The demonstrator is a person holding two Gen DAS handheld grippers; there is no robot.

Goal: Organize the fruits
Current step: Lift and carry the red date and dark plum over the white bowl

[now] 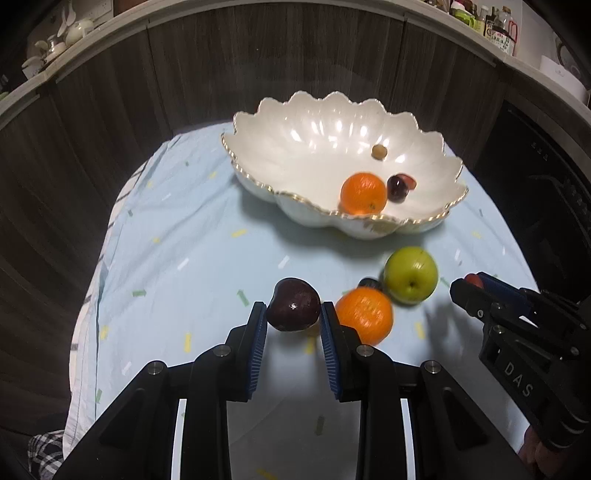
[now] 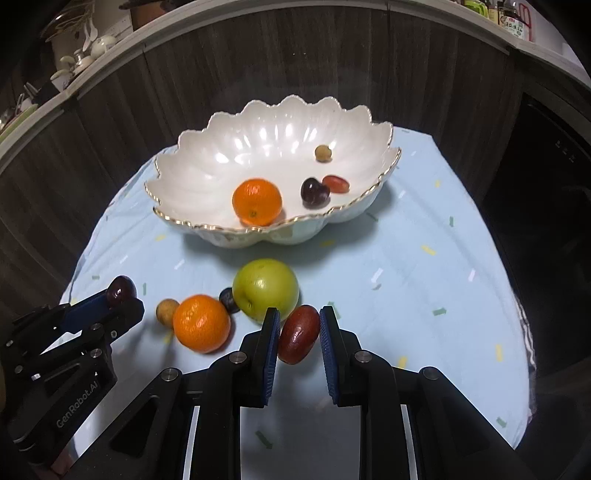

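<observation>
Each claw pinches a small, light, smooth fruit across its middle, the left claw (image 1: 293, 314) a dark plum (image 1: 293, 309), the right claw (image 2: 298, 334) a red date (image 2: 298, 334), and both fruits look slippery enough to squirt out of a hard squeeze.

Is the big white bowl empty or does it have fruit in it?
Not empty. The scalloped white bowl holds an orange, a dark plum, a reddish grape and a small tan fruit.

Setting: home kitchen. Landmark: scalloped white bowl (image 1: 332, 155) on a bench under a light blue cloth (image 1: 184, 258). Behind the bowl, dark wood-grain panels (image 1: 258, 74) carry a counter ledge. Up left: white teaware (image 1: 74, 29). Up right: sauce bottles (image 1: 491, 22).
</observation>
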